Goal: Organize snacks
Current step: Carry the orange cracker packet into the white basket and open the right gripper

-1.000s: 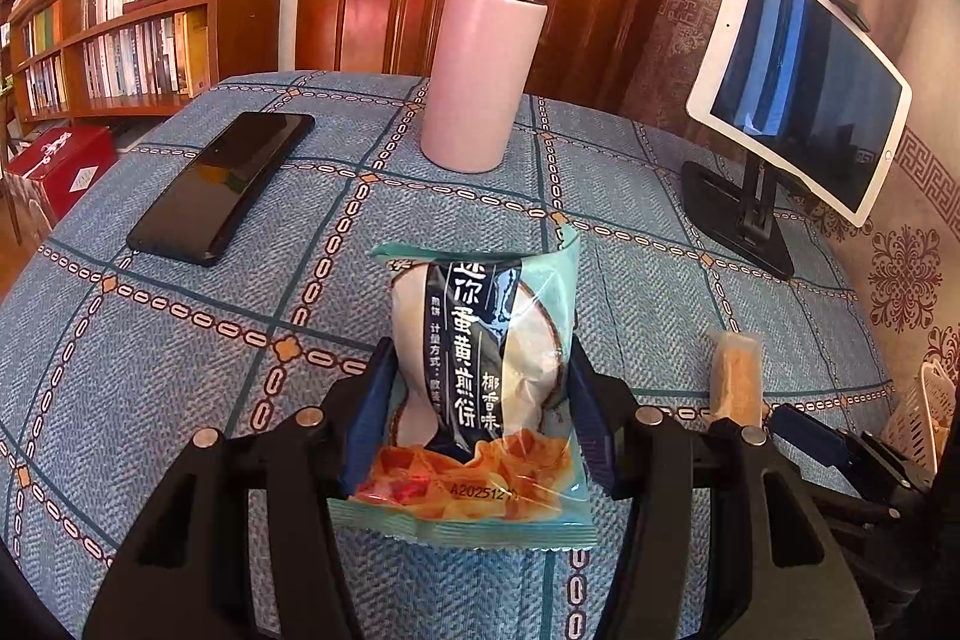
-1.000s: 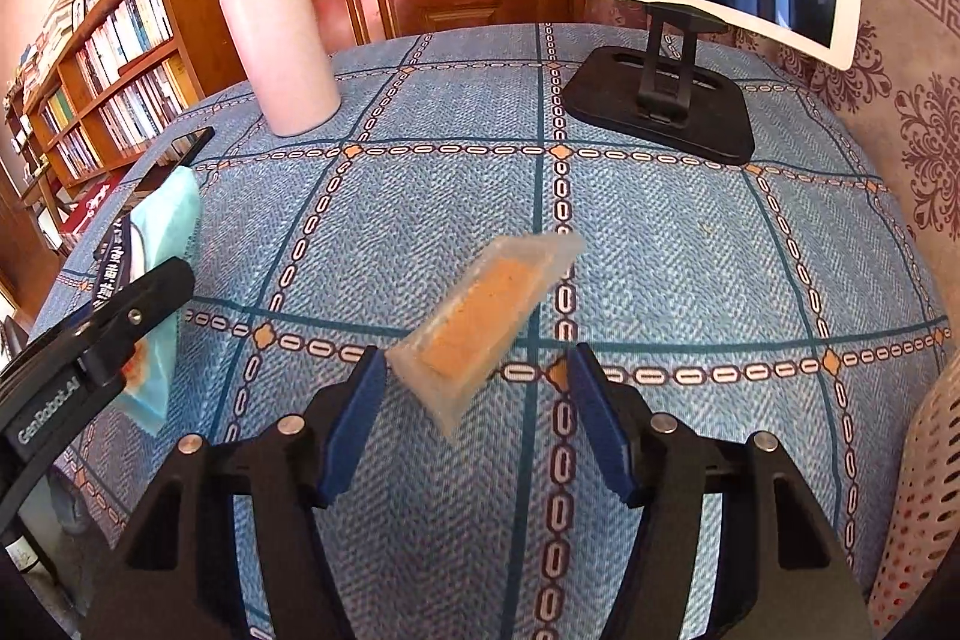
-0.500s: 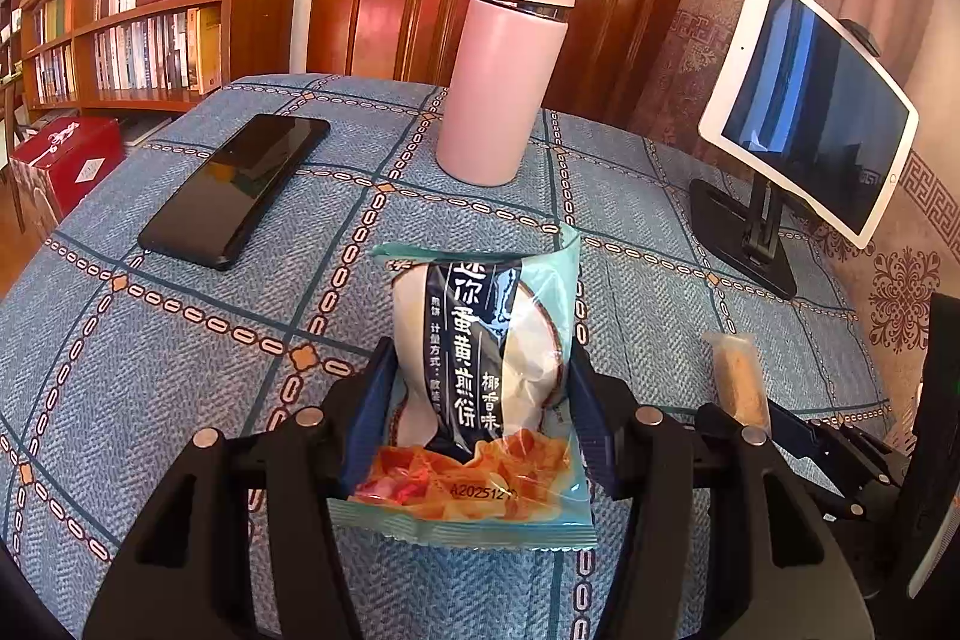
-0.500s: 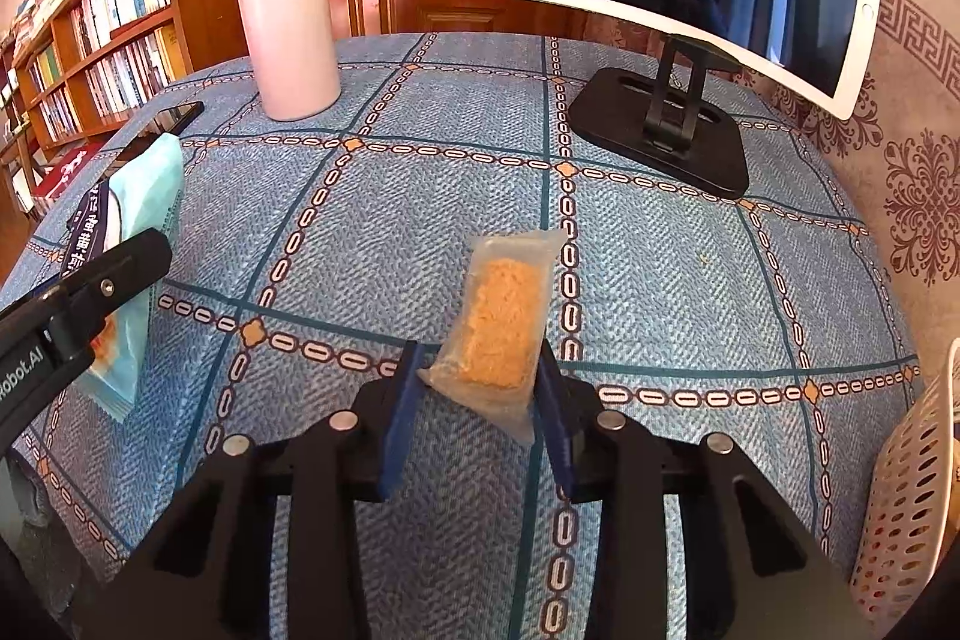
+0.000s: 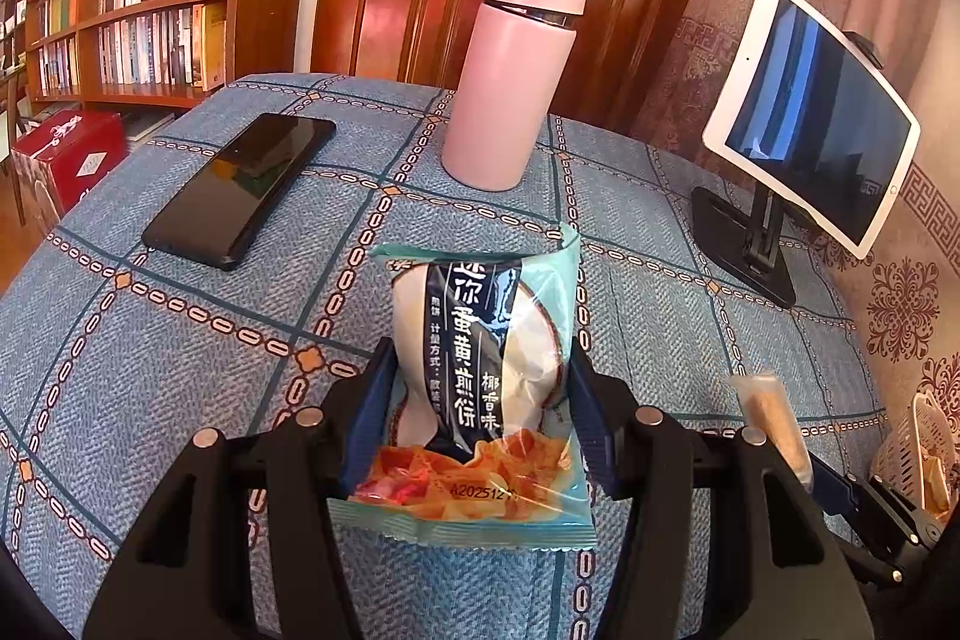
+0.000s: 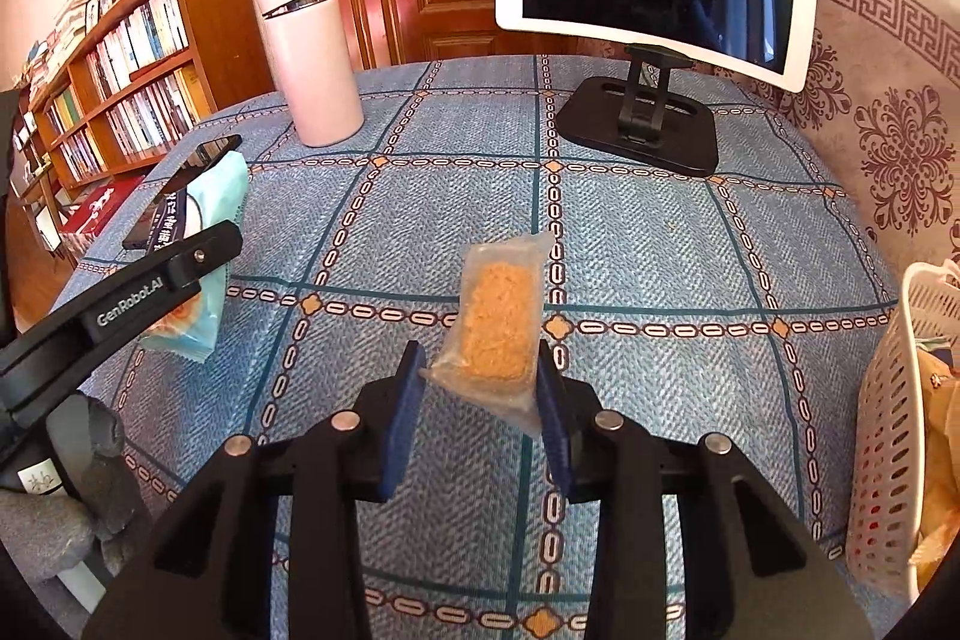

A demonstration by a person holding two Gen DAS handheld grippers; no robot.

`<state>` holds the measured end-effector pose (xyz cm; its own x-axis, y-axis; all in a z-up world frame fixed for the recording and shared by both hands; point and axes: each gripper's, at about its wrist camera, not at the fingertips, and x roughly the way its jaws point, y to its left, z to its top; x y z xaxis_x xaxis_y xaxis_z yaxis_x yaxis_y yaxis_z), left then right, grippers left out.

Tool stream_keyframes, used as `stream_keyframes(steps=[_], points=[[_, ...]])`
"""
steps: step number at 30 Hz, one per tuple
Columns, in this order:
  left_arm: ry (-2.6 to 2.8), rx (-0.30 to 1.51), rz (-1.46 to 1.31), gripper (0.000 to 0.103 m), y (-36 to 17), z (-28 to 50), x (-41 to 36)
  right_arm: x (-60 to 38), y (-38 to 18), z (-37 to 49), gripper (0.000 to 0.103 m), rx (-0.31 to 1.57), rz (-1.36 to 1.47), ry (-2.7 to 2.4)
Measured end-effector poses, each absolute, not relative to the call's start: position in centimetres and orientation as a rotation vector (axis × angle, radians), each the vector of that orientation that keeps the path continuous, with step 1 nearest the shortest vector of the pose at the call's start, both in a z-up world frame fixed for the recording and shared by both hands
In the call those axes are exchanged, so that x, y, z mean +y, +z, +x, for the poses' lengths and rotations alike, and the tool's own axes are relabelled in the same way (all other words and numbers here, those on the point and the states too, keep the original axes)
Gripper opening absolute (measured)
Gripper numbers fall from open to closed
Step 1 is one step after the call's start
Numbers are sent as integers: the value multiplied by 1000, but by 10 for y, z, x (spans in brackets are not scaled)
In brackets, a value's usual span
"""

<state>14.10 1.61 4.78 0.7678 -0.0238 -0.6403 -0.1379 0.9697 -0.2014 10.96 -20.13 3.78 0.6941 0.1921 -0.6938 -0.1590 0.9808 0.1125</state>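
A teal snack bag [image 5: 474,316] with dark lettering stands upright between the pads of my left gripper [image 5: 480,370], which is shut on it above the blue patterned tablecloth [image 5: 180,340]. My right gripper [image 6: 480,364] is shut on a clear-wrapped tan biscuit bar [image 6: 501,316], held just off the cloth. In the left wrist view that bar [image 5: 771,412] shows at the right edge. In the right wrist view, the left gripper's black finger [image 6: 150,280] and its teal bag [image 6: 204,208] sit at the left.
A pink flask [image 5: 510,82], a black phone [image 5: 240,184] and a tablet on a black stand [image 6: 642,124] occupy the far side of the table. A white perforated basket [image 6: 894,400] holding packets stands off the right table edge. Bookshelves [image 5: 150,10] and a wooden door lie beyond.
My right gripper closed onto the biscuit bar, which was lying slanted on the cloth, and lifted it; the bar now stands nearly straight between the pads. The left gripper kept still with its bag.
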Motion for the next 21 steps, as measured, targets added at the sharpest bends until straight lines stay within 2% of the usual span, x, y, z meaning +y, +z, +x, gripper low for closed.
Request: stream_keyframes(steps=[21], points=[[-11,622,-273,57,77,123,5,-234,85,34,36,673,128,141]])
